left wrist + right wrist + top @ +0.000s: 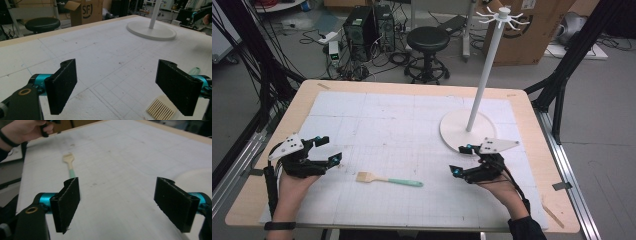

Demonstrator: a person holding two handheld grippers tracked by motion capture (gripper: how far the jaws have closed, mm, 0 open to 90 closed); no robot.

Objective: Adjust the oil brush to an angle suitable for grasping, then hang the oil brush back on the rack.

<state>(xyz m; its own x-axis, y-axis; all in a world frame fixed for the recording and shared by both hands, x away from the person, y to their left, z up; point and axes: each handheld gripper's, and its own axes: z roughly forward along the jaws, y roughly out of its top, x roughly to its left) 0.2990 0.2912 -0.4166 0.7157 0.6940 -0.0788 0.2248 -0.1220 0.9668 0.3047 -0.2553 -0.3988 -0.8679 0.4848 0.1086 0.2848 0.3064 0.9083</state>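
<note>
I read the work in hand as handling the pastry brush point(389, 180), a small brush with pale bristles and a mint-green handle. It lies flat on the white gridded mat point(412, 115), between my two grippers and touching neither. Its bristle end points toward the left gripper point(328, 150) and its handle tip toward the right gripper point(460, 161).

My left gripper's jaws stand wide apart with nothing between them. In the left gripper view the brush's bristles point(160, 110) show low down, just beside the right-hand jaw, with a bit of the green handle behind that jaw. My right gripper's jaws also stand wide, with bare mat between them. From its view the brush point(70, 166) lies ahead and to the left, well apart from the jaws.

As I judge it, the brush is down on the mat and free, so either a placing step is finished or a pickup is not yet begun. If it is meant for the white hook stand point(486, 70) at the far right of the table point(272, 150), that part is all left to do. The stand's hooks point(503, 17) are bare.

For writing, I can read "SF" on the cardboard box point(86, 11) beyond the table in the left gripper view. A larger carton point(532, 30) behind the stand carries a dark circular mark I cannot make out.
</note>
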